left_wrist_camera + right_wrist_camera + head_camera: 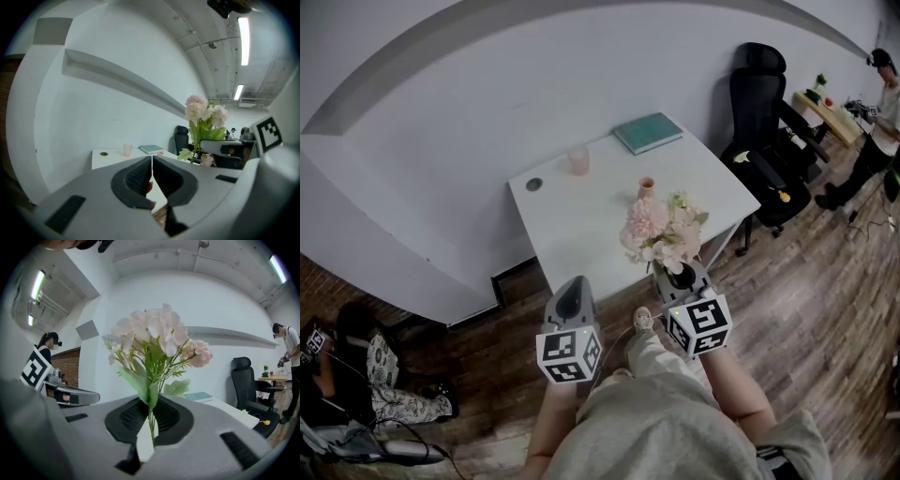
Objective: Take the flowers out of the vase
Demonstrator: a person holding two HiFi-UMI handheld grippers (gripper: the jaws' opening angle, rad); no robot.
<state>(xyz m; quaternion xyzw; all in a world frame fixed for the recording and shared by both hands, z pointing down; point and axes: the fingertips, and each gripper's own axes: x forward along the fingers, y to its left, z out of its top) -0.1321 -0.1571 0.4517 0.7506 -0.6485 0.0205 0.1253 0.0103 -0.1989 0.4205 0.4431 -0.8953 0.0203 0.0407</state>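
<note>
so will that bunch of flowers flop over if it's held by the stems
Probably top-heavy: the bouquet spreads wide blooms above thin stems pinched in the right tongs. Likely light, since it stands upright from that small grip.

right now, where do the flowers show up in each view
Head view: flowers lower centre, over the table front edge.
Left gripper view: right of centre, mid-height.
Right gripper view: dead centre, stems in the right gripper.
Shared landmark: the green book on the table.
</note>
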